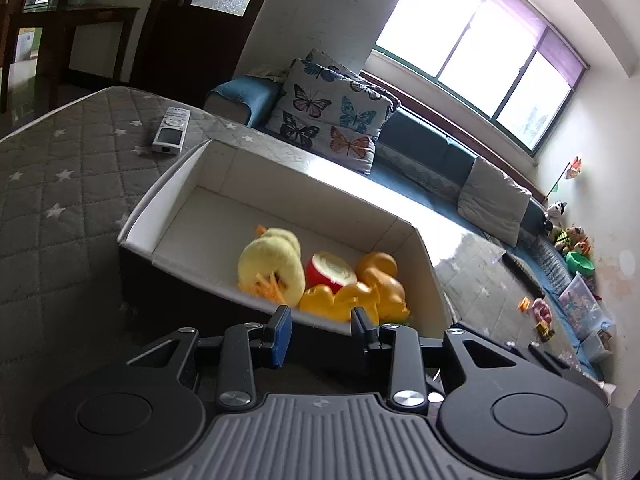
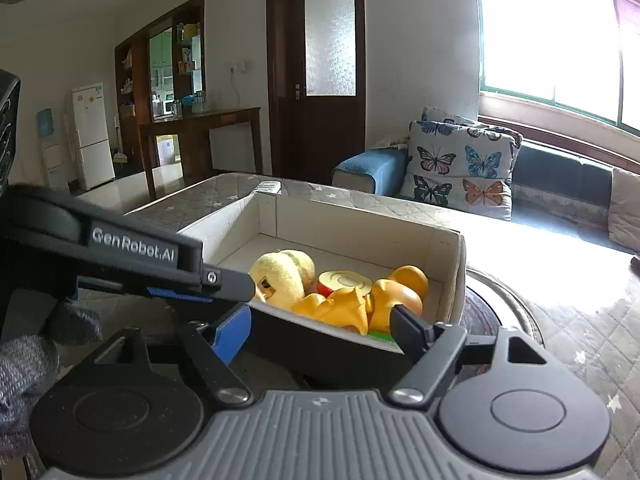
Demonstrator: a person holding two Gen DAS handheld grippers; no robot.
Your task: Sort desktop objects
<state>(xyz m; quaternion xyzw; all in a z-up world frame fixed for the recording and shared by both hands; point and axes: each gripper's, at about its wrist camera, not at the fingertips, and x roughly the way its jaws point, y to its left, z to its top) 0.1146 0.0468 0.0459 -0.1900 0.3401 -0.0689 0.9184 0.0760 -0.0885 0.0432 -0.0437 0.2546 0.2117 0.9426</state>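
Observation:
An open white-lined box (image 1: 168, 196) stands on the grey quilted table. In it lie a yellow plush toy (image 1: 272, 264), a red toy apple half (image 1: 330, 270) and orange rubber ducks (image 1: 372, 292). The same box (image 2: 452, 268) with the plush (image 2: 284, 276) and ducks (image 2: 380, 296) shows in the right wrist view. My left gripper (image 1: 322, 332) is open and empty, just before the box's near wall. My right gripper (image 2: 320, 332) is open and empty at the same wall. The left gripper's body (image 2: 132, 256) crosses the right wrist view at the left.
A grey remote control (image 1: 171, 132) lies on the quilted table (image 1: 60, 184) beyond the box. A sofa with butterfly cushions (image 1: 328, 116) runs behind the table. Toys and plastic bins (image 1: 576, 300) sit at the far right. A round tray edge (image 2: 504, 308) lies right of the box.

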